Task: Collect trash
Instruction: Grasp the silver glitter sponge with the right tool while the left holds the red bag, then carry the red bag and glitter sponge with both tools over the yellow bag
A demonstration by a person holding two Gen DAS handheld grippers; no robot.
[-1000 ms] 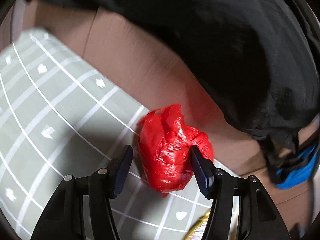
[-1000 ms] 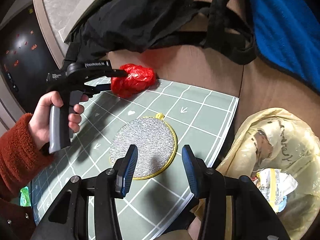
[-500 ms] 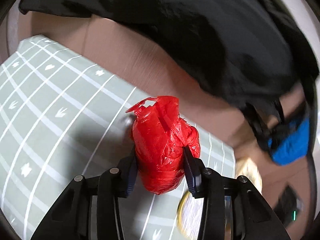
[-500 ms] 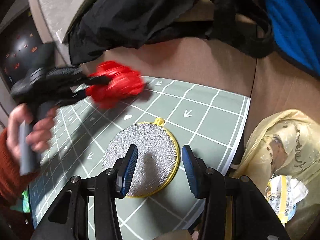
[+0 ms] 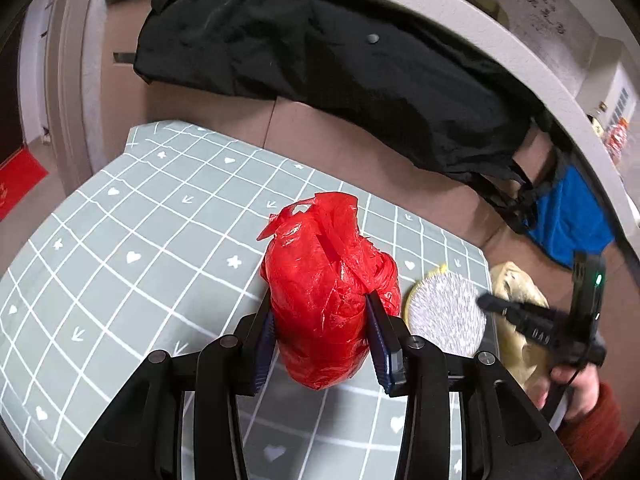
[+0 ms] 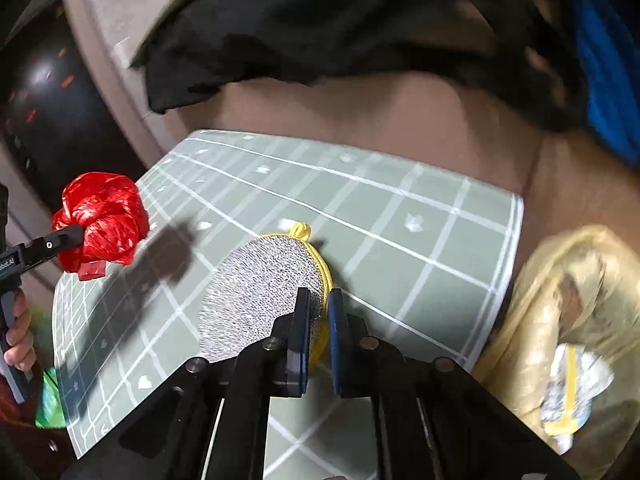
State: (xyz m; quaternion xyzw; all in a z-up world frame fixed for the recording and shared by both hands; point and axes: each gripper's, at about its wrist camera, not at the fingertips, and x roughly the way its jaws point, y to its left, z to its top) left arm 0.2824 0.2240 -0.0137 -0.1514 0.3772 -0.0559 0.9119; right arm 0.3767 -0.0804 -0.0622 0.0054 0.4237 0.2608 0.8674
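My left gripper [image 5: 320, 344] is shut on a crumpled red plastic bag [image 5: 330, 300] and holds it above the green checked mat [image 5: 140, 280]. The red bag also shows at the left of the right wrist view [image 6: 100, 226], in the air. My right gripper [image 6: 318, 328] is shut on the edge of a round silver scrub pad with a yellow rim [image 6: 260, 292], which tilts up off the mat [image 6: 400, 240]. A yellow trash bag [image 6: 568, 320] with wrappers inside stands open just past the mat's right edge.
A brown cardboard wall [image 5: 360, 152] runs behind the mat, with a black garment [image 5: 340, 52] and a blue bag [image 5: 568, 216] draped over it. A small green item [image 6: 50, 404] lies at the mat's left edge.
My left gripper closed on the red bag and lifted it off the mat. My right gripper moved down to the scrub pad and closed on its edge.
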